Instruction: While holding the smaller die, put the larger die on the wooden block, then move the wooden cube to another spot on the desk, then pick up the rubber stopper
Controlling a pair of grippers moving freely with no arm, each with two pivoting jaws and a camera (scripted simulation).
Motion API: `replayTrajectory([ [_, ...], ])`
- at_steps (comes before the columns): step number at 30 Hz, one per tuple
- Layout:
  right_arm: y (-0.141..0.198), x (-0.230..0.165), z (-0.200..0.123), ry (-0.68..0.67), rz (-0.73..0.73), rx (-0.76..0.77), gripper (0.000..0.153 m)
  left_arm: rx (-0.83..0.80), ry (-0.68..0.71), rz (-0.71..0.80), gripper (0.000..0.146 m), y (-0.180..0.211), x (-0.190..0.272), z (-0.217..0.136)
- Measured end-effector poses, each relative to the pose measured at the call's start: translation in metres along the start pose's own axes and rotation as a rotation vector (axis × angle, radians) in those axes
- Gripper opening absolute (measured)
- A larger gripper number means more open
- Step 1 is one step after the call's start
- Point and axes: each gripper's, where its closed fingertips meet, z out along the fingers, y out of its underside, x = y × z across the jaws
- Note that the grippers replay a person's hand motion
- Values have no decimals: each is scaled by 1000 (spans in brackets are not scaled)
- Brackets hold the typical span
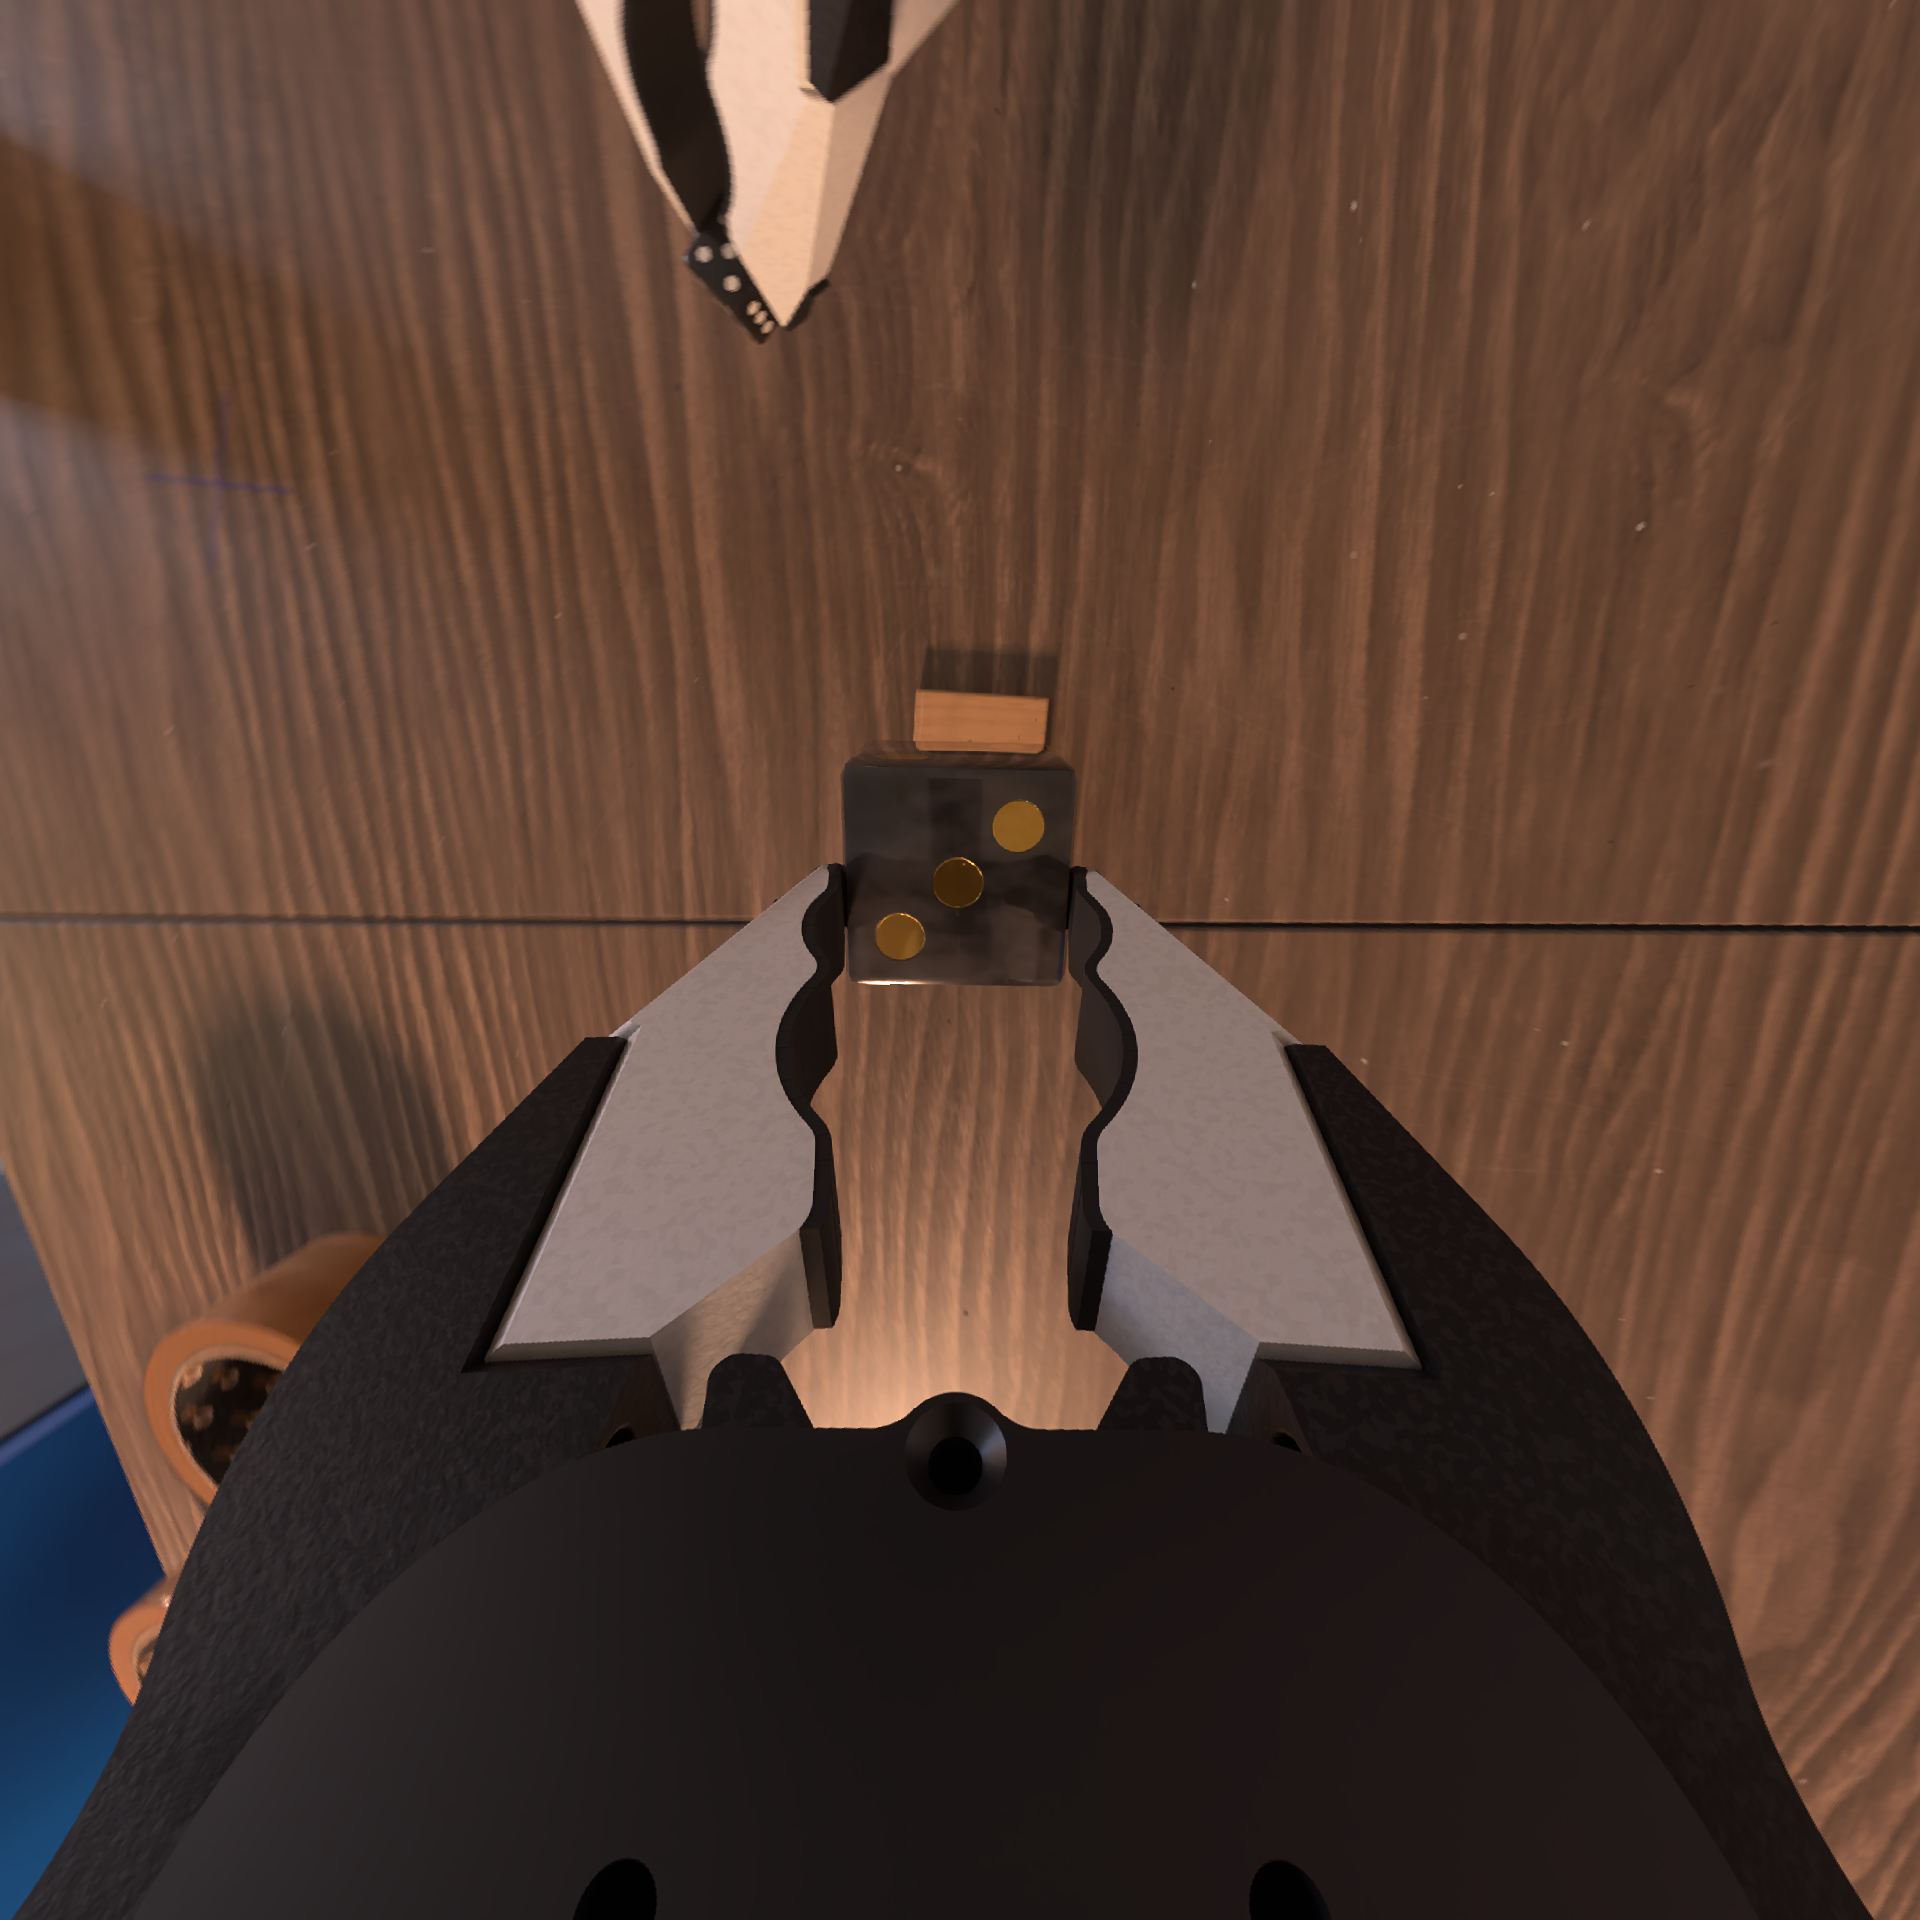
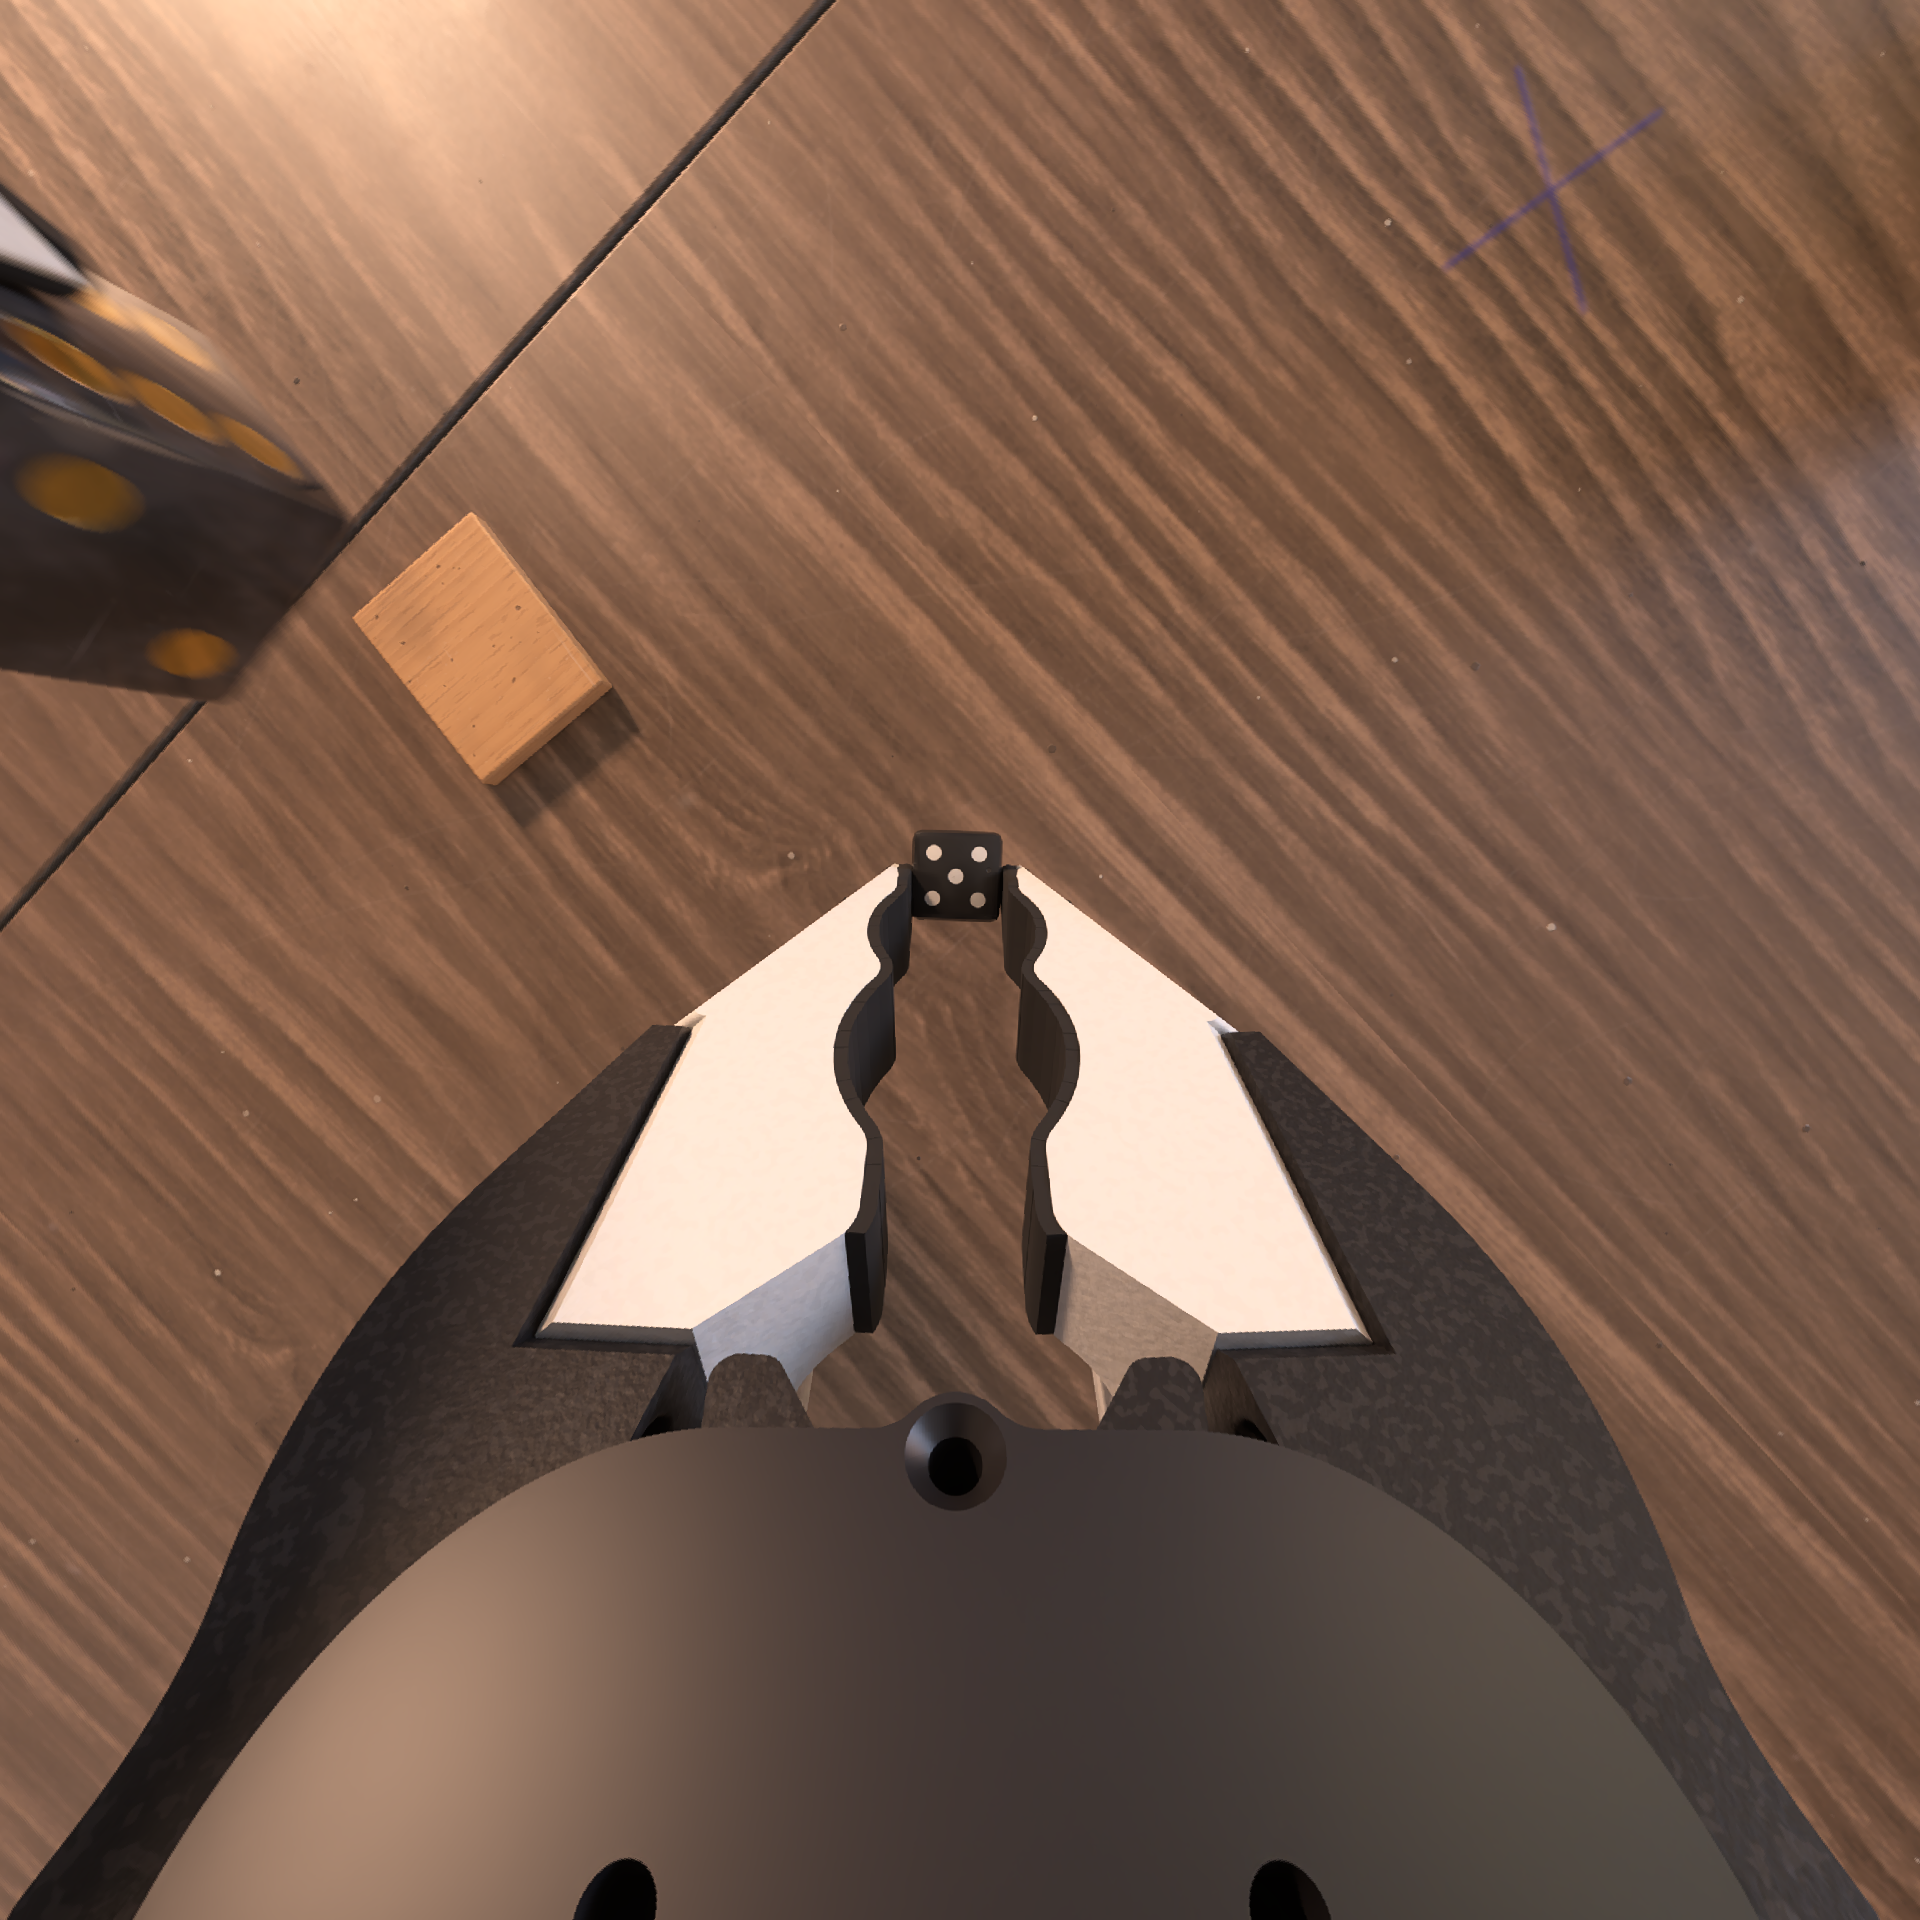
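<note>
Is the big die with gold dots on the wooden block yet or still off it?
Off. The larger die is gripped in the left gripper above the desk, and the wooden block has a bare top.

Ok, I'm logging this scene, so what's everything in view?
large die: 1, black with gold pips, in left gripper, above the desk
small die: 1, black with white pips, in right gripper
wooden block: 1, light wood, flat on desk, nothing on it
tape rolls: 2, orange-brown, desk's edge
cross mark: 1, purple, on desk
desk: 1, dark wood
left gripper: shut on large die
right gripper: shut on small die
</note>
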Motion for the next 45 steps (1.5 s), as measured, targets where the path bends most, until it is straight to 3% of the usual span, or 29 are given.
replayTrajectory([
  [7,0,0,0,-8,-7,3,16,-144,83,70,43,10,2,47],
  [11,0,0,0,-9,-8,6,16,-109,108,29,43,7,1,50],
  [14,0,0,0,-7,-8,6,16,-94,102,44,57,7,1,50],
  [18,0,0,0,-4,-8,8,16,-58,39,26,67,8,0,35],
  [22,0,1,0,-7,-8,9,16,-25,-101,-18,67,30,9,-19],
  [27,0,1,0,-12,-9,8,16,-25,-231,-267,62,126,30,-99],
  [31,0,1,0,-11,-11,7,16,-81,-234,-567,58,221,64,-125],
  [36,0,1,1,-8,-10,4,16,-153,-175,-732,54,278,101,-100],
  [41,0,1,0,1,-8,6,16,-153,-32,-963,48,295,109,-67],
  [45,0,1,0,-1,-8,4,16,-180,31,-1053,33,301,106,-58],
])
